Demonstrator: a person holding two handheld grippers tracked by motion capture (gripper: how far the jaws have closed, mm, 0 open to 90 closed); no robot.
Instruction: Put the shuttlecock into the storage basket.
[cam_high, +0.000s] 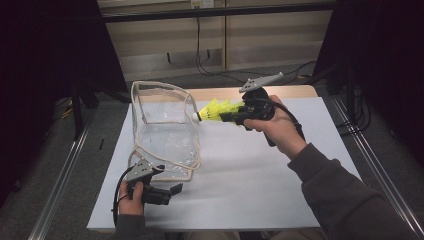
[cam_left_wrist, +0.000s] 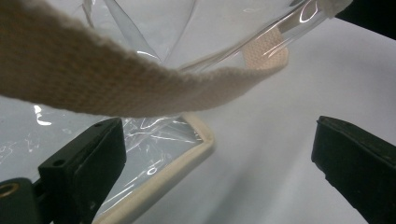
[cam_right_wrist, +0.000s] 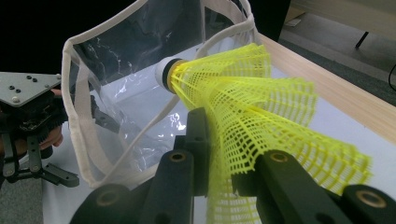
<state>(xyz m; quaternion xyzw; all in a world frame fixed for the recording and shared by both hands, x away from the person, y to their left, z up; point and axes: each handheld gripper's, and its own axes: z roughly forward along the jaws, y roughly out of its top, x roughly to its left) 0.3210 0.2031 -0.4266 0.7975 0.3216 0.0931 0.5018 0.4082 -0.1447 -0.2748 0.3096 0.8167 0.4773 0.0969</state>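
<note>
Our right gripper (cam_high: 231, 116) pinches the yellow shuttlecock (cam_high: 216, 110) by its skirt, cork aimed at the clear bag (cam_high: 162, 130) standing on the table (cam_high: 260, 170), while our left gripper (cam_high: 172, 192) waits wide open and empty beside the bag's base, ready to steady it.

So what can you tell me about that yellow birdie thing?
The shuttlecock has a bright yellow skirt of plastic-looking mesh, flaring wide, and a white rounded cork tip with a dark band behind it. The right tool is shut on the skirt, squashing the mesh a little. It is held in the air above the white mat, lying sideways, tip pointing at the rim of the clear bag.
</note>
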